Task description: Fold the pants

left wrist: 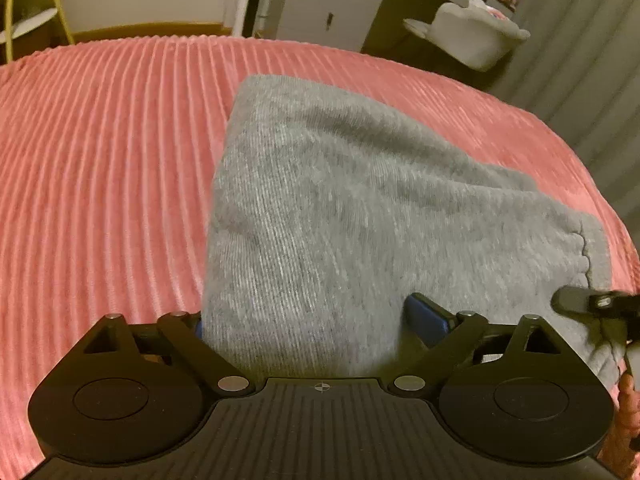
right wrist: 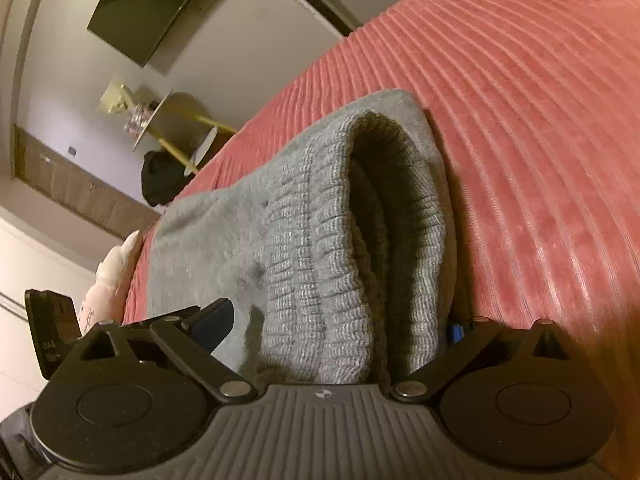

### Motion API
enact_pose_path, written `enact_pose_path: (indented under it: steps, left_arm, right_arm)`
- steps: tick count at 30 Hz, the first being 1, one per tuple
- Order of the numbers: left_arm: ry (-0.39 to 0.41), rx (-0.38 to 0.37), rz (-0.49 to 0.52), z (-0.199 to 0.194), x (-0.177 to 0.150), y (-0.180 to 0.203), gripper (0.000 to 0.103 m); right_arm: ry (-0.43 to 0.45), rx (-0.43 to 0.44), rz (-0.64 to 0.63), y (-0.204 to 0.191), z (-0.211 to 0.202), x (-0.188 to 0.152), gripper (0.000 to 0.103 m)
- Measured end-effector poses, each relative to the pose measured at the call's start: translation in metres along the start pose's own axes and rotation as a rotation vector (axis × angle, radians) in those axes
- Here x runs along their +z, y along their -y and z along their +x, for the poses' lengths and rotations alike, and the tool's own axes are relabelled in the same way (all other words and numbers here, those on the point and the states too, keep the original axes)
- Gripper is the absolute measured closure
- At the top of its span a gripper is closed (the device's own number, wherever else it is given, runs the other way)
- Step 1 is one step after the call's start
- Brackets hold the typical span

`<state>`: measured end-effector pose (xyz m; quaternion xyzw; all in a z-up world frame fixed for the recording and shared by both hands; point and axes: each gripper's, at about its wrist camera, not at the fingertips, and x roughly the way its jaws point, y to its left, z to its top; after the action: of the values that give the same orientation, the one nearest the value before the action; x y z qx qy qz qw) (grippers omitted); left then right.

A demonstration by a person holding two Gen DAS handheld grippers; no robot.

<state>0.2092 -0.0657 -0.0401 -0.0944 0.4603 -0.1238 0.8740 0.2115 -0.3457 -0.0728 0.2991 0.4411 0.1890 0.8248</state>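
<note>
Left wrist view: the grey pants lie folded on a pink ribbed bedspread, and their near edge runs in between the jaws of the left gripper. The jaws stand wide; the blue pad of the right-hand finger rests on top of the cloth, while the other pad is mostly hidden behind the fabric's left edge. Whether the pads press on the cloth I cannot tell. At the right edge, part of the right gripper shows over the pants' hem, blurred, with a bit of a hand below it. A white basket and a cabinet stand beyond the bed.

Right wrist view: the ribbed waistband of the pants, doubled over with a dark gap in the fold, sits between the widely parted jaws of the right gripper. The left blue pad lies against the cloth; the right one peeks out beside the waistband. Firm grip or not, I cannot tell
</note>
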Motion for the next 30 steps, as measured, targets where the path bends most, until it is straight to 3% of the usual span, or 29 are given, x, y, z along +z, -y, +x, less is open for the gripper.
enact_pose_path:
  steps: [1,2,4,6,10,17,18,19,20,22,23,25,27,30]
  left_arm:
    - [0.01,0.003,0.018,-0.002,0.0,0.002,0.024]
    - [0.016,0.008,0.033,-0.005,0.001,0.003,0.028]
    - [0.031,0.006,0.014,-0.012,0.003,0.0,0.053]
    - [0.043,-0.021,-0.04,-0.019,0.006,-0.007,0.067]
    - [0.082,-0.008,-0.023,-0.029,0.01,-0.001,0.072]
    - [0.245,-0.036,-0.053,-0.051,0.029,0.005,0.071]
    - [0.254,-0.02,-0.053,-0.05,0.034,0.006,0.065]
    - [0.247,0.02,-0.066,-0.047,0.038,0.007,0.049]
    - [0.233,0.096,-0.074,-0.043,0.043,0.007,0.043]
    - [0.233,0.218,-0.052,-0.042,0.042,0.009,0.044]
    - [0.231,0.239,-0.026,-0.044,0.039,0.009,0.042]
    - [0.234,0.219,0.016,-0.05,0.025,0.01,0.03]
    - [0.249,0.173,0.004,-0.056,0.005,0.012,0.025]
    - [0.275,0.037,-0.064,-0.061,-0.02,0.016,0.026]
  right_arm:
    - [0.014,-0.051,-0.033,-0.006,-0.002,-0.004,0.026]
    - [0.025,-0.08,-0.071,-0.012,-0.006,-0.011,0.033]
    - [0.053,-0.097,-0.093,-0.019,-0.011,-0.016,0.038]
    - [0.072,-0.113,-0.092,-0.026,-0.015,-0.016,0.042]
    - [0.129,-0.092,-0.117,-0.046,-0.026,-0.011,0.048]
    - [0.236,-0.062,-0.211,-0.076,-0.044,0.026,0.049]
    - [0.251,-0.068,-0.218,-0.077,-0.043,0.031,0.049]
    - [0.252,-0.063,-0.212,-0.076,-0.04,0.038,0.047]
    - [0.237,-0.069,-0.191,-0.072,-0.036,0.045,0.04]
    - [0.225,-0.18,-0.132,-0.064,-0.031,0.055,0.029]
    - [0.234,-0.249,-0.134,-0.063,-0.032,0.055,0.029]
    - [0.285,-0.295,-0.152,-0.063,-0.042,0.042,0.029]
    - [0.305,-0.208,-0.118,-0.061,-0.056,0.024,0.029]
    - [0.354,-0.052,-0.07,-0.06,-0.071,-0.006,0.032]
